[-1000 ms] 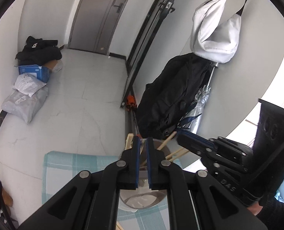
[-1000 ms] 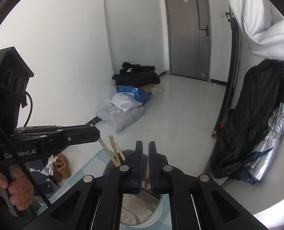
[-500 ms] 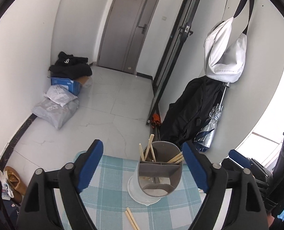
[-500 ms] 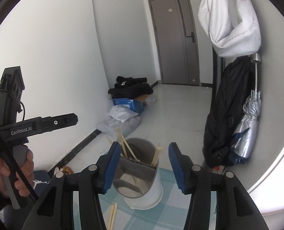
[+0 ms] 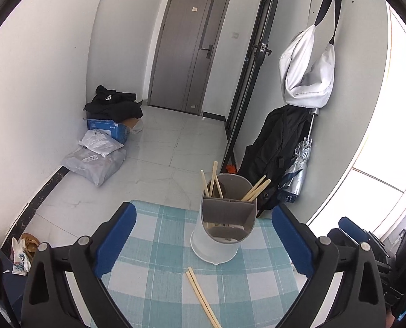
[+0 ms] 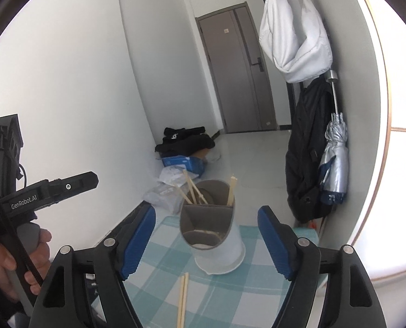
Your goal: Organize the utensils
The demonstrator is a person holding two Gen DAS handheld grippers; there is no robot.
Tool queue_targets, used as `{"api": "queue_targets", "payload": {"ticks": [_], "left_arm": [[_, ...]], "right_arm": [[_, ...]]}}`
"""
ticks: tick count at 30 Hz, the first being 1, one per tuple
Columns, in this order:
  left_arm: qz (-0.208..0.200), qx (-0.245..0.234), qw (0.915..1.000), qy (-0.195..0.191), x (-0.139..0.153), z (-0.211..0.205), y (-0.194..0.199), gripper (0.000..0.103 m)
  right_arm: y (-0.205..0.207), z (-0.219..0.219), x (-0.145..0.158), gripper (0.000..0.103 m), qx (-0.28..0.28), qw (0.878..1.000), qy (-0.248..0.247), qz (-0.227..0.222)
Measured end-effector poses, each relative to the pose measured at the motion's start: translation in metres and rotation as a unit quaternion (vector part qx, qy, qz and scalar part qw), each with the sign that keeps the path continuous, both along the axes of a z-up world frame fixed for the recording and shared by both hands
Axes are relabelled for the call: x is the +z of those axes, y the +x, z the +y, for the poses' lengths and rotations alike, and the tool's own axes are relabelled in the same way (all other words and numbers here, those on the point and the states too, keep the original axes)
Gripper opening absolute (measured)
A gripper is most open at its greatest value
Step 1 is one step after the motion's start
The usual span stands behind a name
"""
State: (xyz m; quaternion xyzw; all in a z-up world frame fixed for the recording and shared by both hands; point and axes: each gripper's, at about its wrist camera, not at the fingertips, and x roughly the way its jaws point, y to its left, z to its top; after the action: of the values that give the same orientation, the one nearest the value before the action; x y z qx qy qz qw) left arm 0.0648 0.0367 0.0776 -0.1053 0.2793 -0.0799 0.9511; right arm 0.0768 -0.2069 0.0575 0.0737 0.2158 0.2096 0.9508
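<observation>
Both your tools stand wide and empty. The left tool (image 5: 203, 232) has its jaws just opened out, nothing between the pads, and the same goes for the right tool (image 6: 207, 239). Each frames the holder from a little way back.

The utensil holder (image 5: 225, 224) sits on the checked bench (image 5: 153, 273) at about twelve o'clock from both tools, with several chopsticks (image 5: 212, 180) already standing in its back compartments, leaning outward. The pair still to sort, the loose chopsticks (image 5: 201, 296), lies flat on the cloth just at six o'clock of the holder's base, side by side and touching or nearly so; from the right tool they show as the same pair (image 6: 182, 298) running toward you.

Expect them to be light, stiff and thin, likely bare wood or bamboo, so not very slippery but prone to roll or scissor apart. Take them near the middle, pads across both sticks together, so they lift level. The holder looks like light plastic and could tip or slide if you knock its rim; drop the sticks in gently.
</observation>
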Motion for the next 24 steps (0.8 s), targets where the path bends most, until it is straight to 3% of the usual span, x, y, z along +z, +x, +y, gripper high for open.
{"api": "queue_targets", "payload": {"ticks": [10,16,24], "left_arm": [[-0.001,0.012,0.9999,0.008,-0.03,0.003,-0.023,0.099],[0.025,0.018,0.9995,-0.007,-0.054,0.009,-0.021,0.099],[0.061,0.029,0.9976,-0.014,-0.088,0.026,-0.015,0.099]], "right_arm": [[-0.033,0.007,-0.028,0.088,-0.004,1.0,0.001,-0.001],[-0.04,0.014,-0.046,0.093,-0.005,1.0,-0.019,0.004],[-0.029,0.032,-0.081,0.094,0.002,0.995,-0.077,0.056]]}}
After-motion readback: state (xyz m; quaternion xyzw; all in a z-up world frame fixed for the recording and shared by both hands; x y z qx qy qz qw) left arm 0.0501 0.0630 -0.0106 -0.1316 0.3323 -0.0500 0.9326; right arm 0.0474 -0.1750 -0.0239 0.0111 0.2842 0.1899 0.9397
